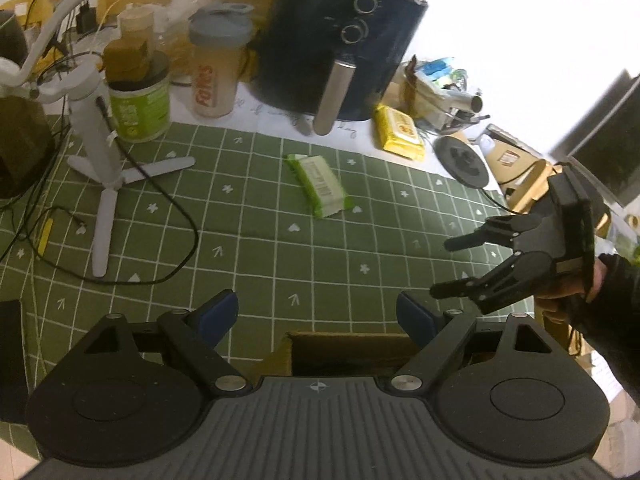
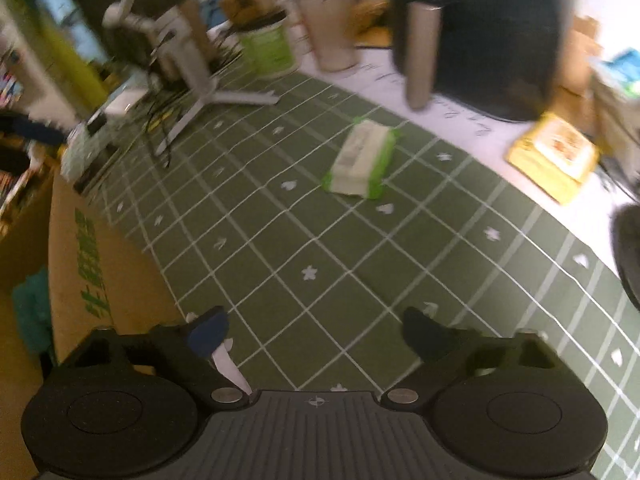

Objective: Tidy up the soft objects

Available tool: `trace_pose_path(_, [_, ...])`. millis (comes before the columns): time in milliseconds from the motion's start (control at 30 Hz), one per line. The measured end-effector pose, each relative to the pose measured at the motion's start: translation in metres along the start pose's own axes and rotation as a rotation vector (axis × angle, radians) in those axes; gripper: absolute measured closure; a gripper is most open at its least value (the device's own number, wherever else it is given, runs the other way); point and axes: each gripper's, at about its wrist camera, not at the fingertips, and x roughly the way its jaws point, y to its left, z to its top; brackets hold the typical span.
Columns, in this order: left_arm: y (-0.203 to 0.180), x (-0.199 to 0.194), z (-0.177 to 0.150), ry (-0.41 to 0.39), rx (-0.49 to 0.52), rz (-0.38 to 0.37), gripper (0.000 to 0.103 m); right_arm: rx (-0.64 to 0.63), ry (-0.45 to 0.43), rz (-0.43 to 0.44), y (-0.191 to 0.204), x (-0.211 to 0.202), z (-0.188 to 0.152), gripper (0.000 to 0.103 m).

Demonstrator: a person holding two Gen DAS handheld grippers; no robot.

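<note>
A cluttered worktop (image 1: 400, 148) carries a green mat (image 1: 280, 248) ruled in white squares with small white motifs. Nearest the left wrist camera, the left tongs (image 1: 317, 316) hang over the mat with their blue-padded jaws wide apart and nothing between them; the open top of a cardboard box (image 1: 348, 350) shows just beneath them. To their right, the right tongs (image 1: 444, 266) are gripped in a person's hand (image 1: 568, 292) in a dark sleeve, black fingers spread wide and empty above the mat. In the right wrist view, which is blurred, the jaws likewise stand wide over bare mat, and a cardboard box side with green print (image 2: 92, 264) lies at the left.

Farther out, near the middle of the mat, lies a green soft pack of wipes (image 1: 318, 184), flat, barcode label up, apart from both tongs. A white tripod stand (image 1: 106, 168) with a black cable stands at the left. Beyond the mat's far edge are a yellow soft pack (image 1: 400, 132), a dark air fryer (image 1: 340, 40), a shaker bottle (image 1: 214, 64) and a green-labelled tub (image 1: 140, 108).
</note>
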Motion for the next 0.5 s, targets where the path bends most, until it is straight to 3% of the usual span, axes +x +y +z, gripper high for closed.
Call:
trace_pose_path(133, [0.005,0.001,-0.001,0.009,-0.020,0.016,0.016,-0.086,0.052,0.079,0.005,0.019,0.005,0.043])
trace_pose_path(267, [0.007,0.003,-0.002,0.015,-0.035,0.029,0.016,-0.141,0.118,0.226,0.005,0.034,0.004,0.068])
trace_pose_path(400, [0.009,0.005,-0.001,0.019,-0.046,0.038,0.016,-0.126,0.216,0.370,0.000,0.049,0.000,0.072])
trace_pose_path(500, [0.009,0.005,-0.002,0.021,-0.052,0.044,0.016,-0.096,0.293,0.428,-0.004,0.061,-0.005,0.072])
